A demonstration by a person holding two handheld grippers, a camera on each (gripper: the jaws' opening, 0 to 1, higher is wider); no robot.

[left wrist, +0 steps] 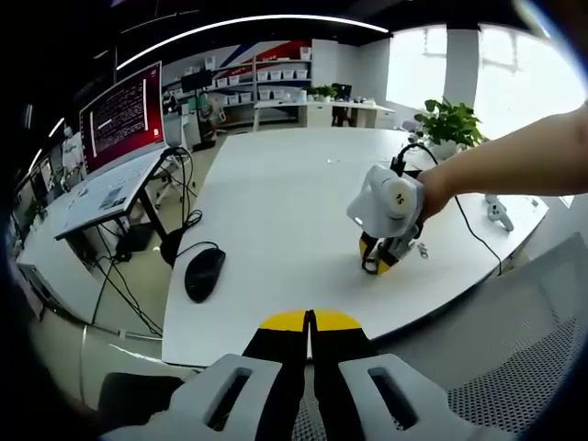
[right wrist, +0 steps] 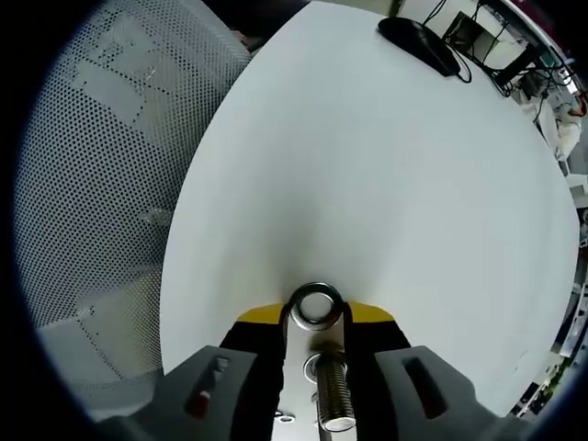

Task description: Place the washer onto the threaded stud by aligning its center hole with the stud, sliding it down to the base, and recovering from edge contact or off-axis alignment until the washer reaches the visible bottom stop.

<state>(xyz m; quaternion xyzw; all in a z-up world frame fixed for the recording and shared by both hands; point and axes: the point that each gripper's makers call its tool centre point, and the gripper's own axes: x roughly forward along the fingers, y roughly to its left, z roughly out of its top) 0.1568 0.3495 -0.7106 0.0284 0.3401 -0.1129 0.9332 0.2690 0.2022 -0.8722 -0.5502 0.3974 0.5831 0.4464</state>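
Pinching washer (right wrist: 316, 304) at right gripper (right wrist: 316, 317) jaws' tips, stud (right wrist: 333, 390) between them.

Left hand-held gripper (left wrist: 310, 323): pale grey moulded bodies with slotted recesses, black jaws tipped yellow. Right hand-held gripper (right wrist: 317, 317): same grey, black and yellow scheme; rounded white housing, bare forearm (left wrist: 514, 165) behind.

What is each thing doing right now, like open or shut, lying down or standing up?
Left gripper: shut, holding nothing, held off the table's near edge.
Right gripper: shut on the washer, low over the table.
Washer: pinched between the yellow tips, not on the stud yet.
Stud: lying between the right jaws, bare.
Mouse: resting on the table.
Screen: on.
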